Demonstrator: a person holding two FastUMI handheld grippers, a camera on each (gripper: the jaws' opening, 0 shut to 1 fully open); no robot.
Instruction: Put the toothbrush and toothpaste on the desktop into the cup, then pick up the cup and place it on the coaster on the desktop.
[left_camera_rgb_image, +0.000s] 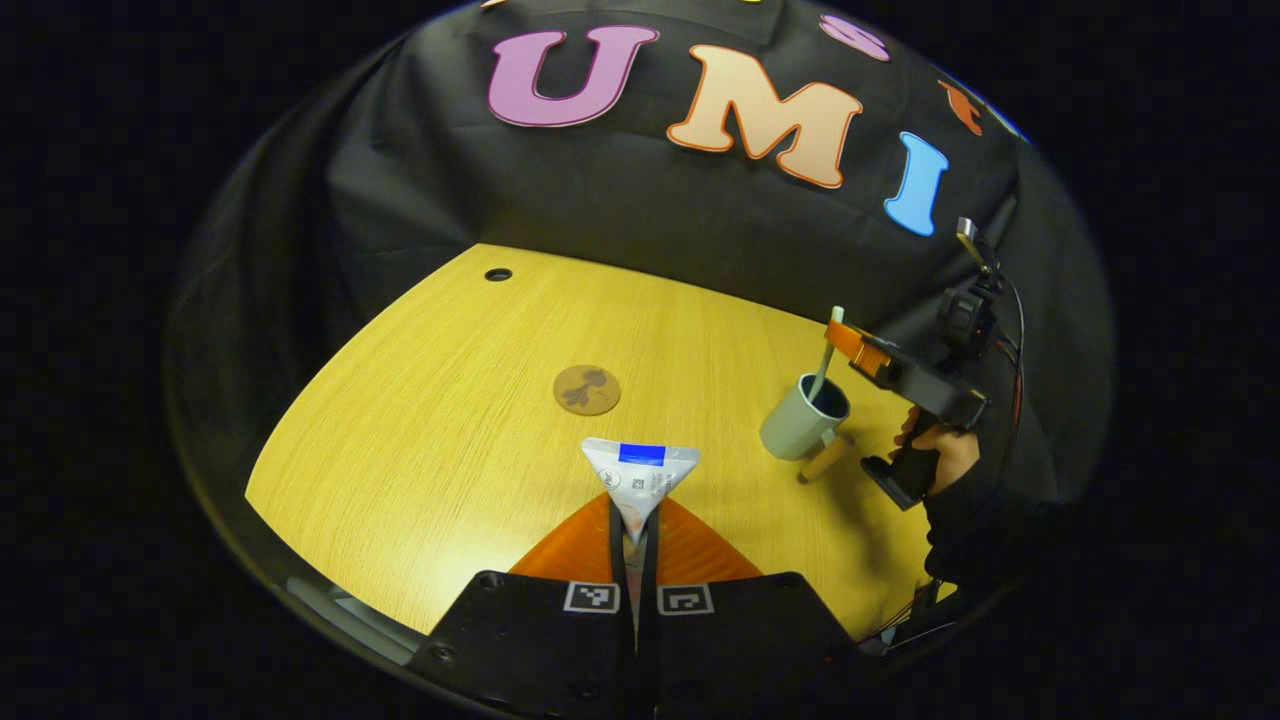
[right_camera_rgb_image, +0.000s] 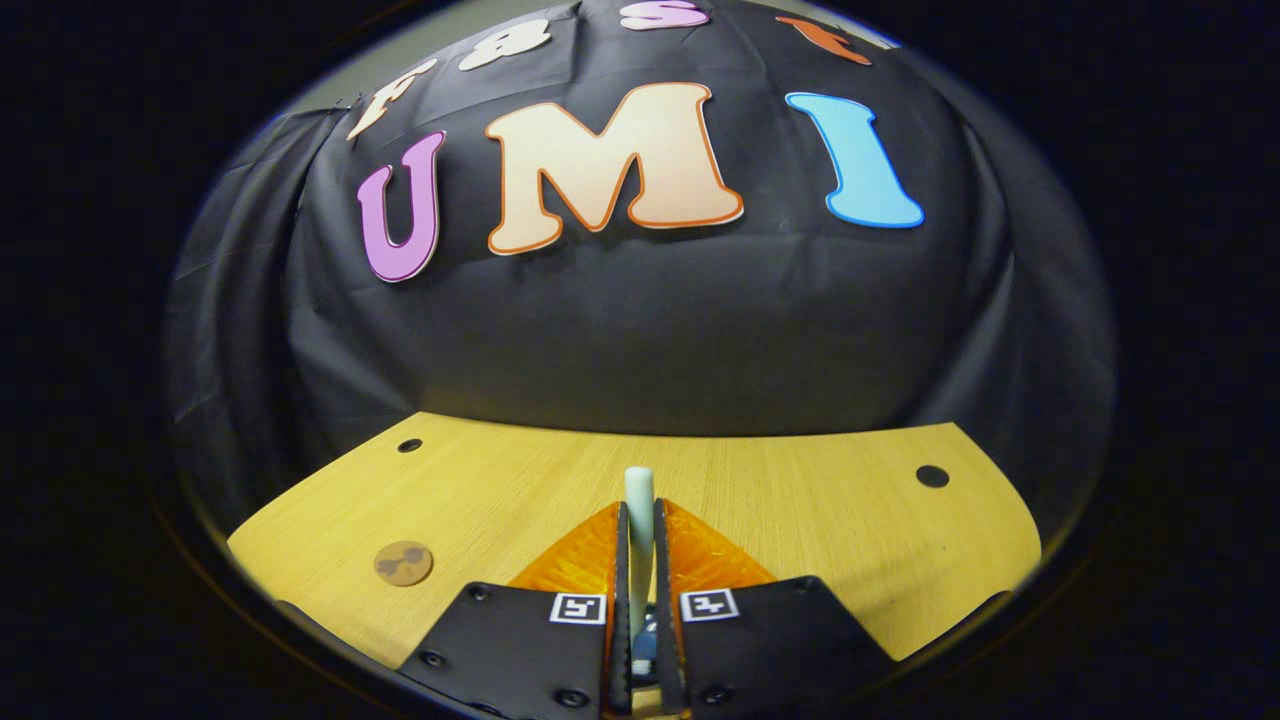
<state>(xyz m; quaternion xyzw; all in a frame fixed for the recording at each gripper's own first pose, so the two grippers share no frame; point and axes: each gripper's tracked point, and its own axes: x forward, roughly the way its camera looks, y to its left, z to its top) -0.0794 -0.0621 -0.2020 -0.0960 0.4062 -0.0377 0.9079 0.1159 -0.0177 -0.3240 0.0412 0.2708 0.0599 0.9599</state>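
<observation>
My left gripper (left_camera_rgb_image: 635, 512) is shut on a white toothpaste tube (left_camera_rgb_image: 640, 475) with a blue stripe, held above the wooden desktop (left_camera_rgb_image: 420, 420). Beyond it lies the round brown coaster (left_camera_rgb_image: 587, 389). To the right stands a grey-green cup (left_camera_rgb_image: 800, 420) with a light brown handle. A pale toothbrush (left_camera_rgb_image: 824, 365) stands with its lower end inside the cup, and the right gripper (left_camera_rgb_image: 848, 342) grips its upper part. In the right gripper view the toothbrush (right_camera_rgb_image: 639, 500) sticks up between the fingers of my right gripper (right_camera_rgb_image: 639, 520), and the coaster (right_camera_rgb_image: 403, 563) lies at the lower left.
A gloved hand (left_camera_rgb_image: 938, 455) holds the right gripper's grip beside the cup. The desktop has small dark holes (right_camera_rgb_image: 932, 476) near its back corners. The black cloth wall (right_camera_rgb_image: 640, 330) rises right behind the desk.
</observation>
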